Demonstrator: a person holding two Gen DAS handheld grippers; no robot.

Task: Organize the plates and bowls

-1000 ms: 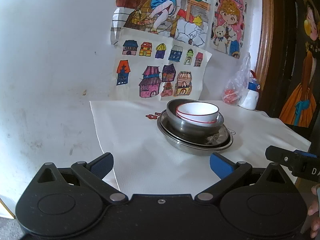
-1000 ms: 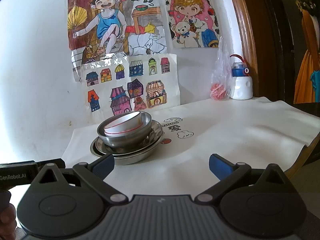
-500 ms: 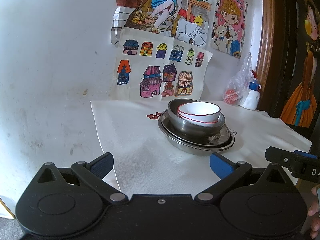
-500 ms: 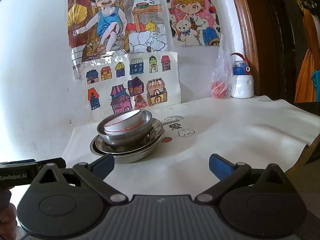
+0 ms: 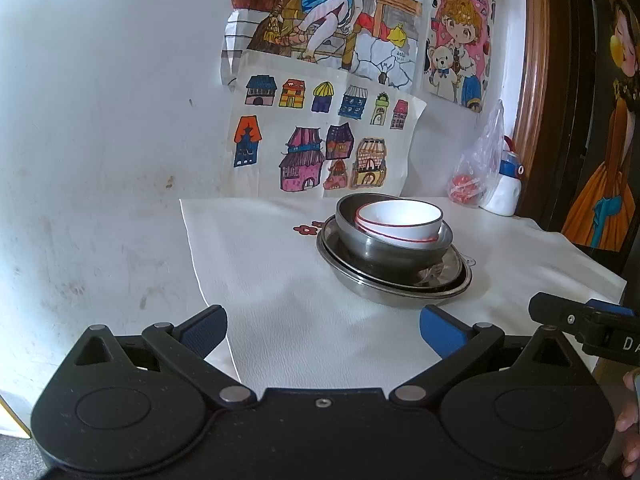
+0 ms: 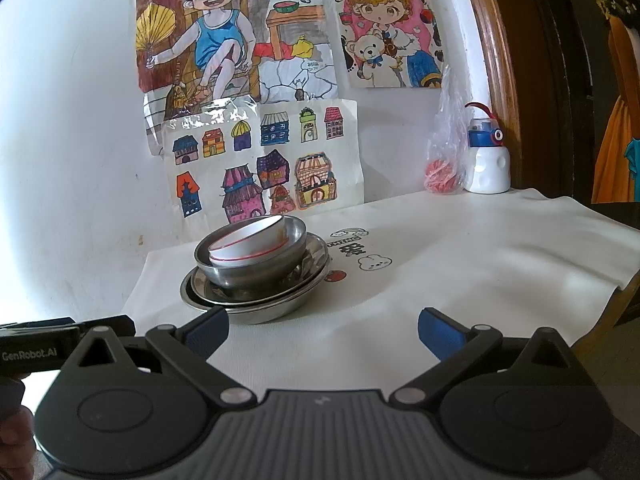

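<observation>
Both tools stood wide open and held nothing — the left tool (image 5: 322, 326) and the right tool (image 6: 322, 326) hovered short of the stack, over the near part of the white-covered table (image 5: 280, 272). On it sat the steel plates (image 6: 256, 300), nested, with a steel bowl (image 6: 256, 258) in them and a red-rimmed white bowl (image 5: 400, 220) inside that (tilted). A white bottle (image 6: 488, 164) stood near the wall, well apart.

Both wrist views low, facing wall; left from left, right from right; share nearby dish stack (image 5: 394, 254) (image 6: 256, 270).
</observation>
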